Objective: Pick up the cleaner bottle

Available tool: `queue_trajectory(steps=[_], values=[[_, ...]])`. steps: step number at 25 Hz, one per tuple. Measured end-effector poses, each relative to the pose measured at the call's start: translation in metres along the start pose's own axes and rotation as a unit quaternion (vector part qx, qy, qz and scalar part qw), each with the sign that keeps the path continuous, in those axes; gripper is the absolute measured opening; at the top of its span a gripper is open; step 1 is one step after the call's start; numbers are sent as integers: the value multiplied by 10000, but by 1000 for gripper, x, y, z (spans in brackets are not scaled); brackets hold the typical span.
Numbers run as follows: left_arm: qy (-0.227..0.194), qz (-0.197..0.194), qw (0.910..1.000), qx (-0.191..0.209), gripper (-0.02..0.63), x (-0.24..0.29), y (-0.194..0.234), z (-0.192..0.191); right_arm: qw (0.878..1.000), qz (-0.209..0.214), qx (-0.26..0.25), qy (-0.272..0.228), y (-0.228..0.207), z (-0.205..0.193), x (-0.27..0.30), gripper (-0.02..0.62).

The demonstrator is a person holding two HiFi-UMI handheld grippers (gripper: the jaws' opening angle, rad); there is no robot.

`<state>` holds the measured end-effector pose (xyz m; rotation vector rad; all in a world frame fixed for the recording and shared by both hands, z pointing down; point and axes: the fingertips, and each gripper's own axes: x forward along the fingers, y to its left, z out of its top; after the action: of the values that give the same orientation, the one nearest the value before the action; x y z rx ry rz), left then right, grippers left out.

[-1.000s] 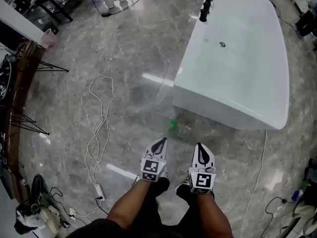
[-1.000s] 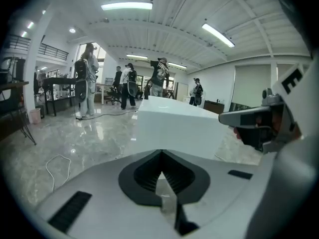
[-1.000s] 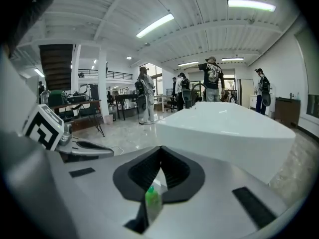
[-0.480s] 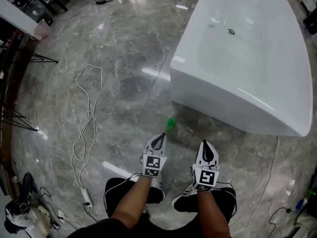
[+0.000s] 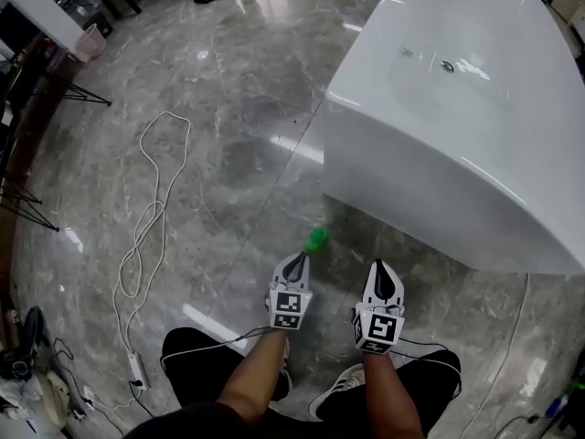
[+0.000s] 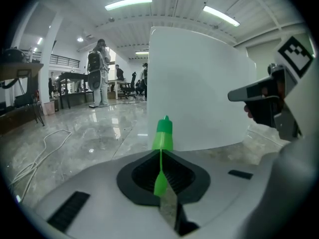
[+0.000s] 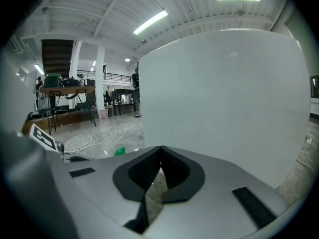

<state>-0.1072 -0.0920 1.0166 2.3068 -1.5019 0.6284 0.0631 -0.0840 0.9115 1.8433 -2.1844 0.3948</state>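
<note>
The cleaner bottle (image 5: 316, 239) is small and green with a pointed cap, and it stands on the grey marble floor near the corner of a white bathtub (image 5: 393, 190). My left gripper (image 5: 294, 262) is shut and empty, its tip just short of the bottle. In the left gripper view the bottle (image 6: 163, 132) stands straight ahead of the closed jaws (image 6: 161, 152). My right gripper (image 5: 379, 271) is beside the left one, to its right, with jaws together and nothing held. The right gripper view shows the bottle (image 7: 119, 152) low at the left and the closed jaws (image 7: 160, 149) facing the tub wall (image 7: 224, 98).
A long white cable (image 5: 151, 208) loops over the floor at the left and ends at an adapter (image 5: 137, 366). A pink bin (image 5: 89, 42) and stand legs (image 5: 82, 94) are at the far left. The person's knees are below the grippers. Another cord (image 5: 514, 355) runs by the tub's right end.
Both grippers and the head camera have sunk toward the floor as the person crouched. The bottle and tub now look closer, and the left gripper's tip is nearer the bottle.
</note>
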Motion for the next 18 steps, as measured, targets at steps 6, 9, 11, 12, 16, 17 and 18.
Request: queue_trajectory(steps=[6,9,11,12,16,17,18], values=[[-26,-76,10000,22,121,12,-1,-25,9997,228,-93,-49,7,-19,17,15],[-17,-279,9996,-37,240,23,-7,-32,9994,314,-112,-29,11,-24,19,15],[-24,-394,9992,-4,272,33,-8,-33,9993,343,-137,-25,13,-24,19,15],[-27,-429,9991,28,282,37,-9,-33,9992,361,-168,-33,13,-24,18,15],[26,-465,9988,124,285,58,-10,-35,9991,381,-199,28,15,-31,14,15],[53,-492,9986,168,285,63,-11,-36,9991,380,-200,51,16,-33,13,15],[75,-522,9984,213,285,68,-12,-38,9990,378,-207,75,17,-36,12,15]])
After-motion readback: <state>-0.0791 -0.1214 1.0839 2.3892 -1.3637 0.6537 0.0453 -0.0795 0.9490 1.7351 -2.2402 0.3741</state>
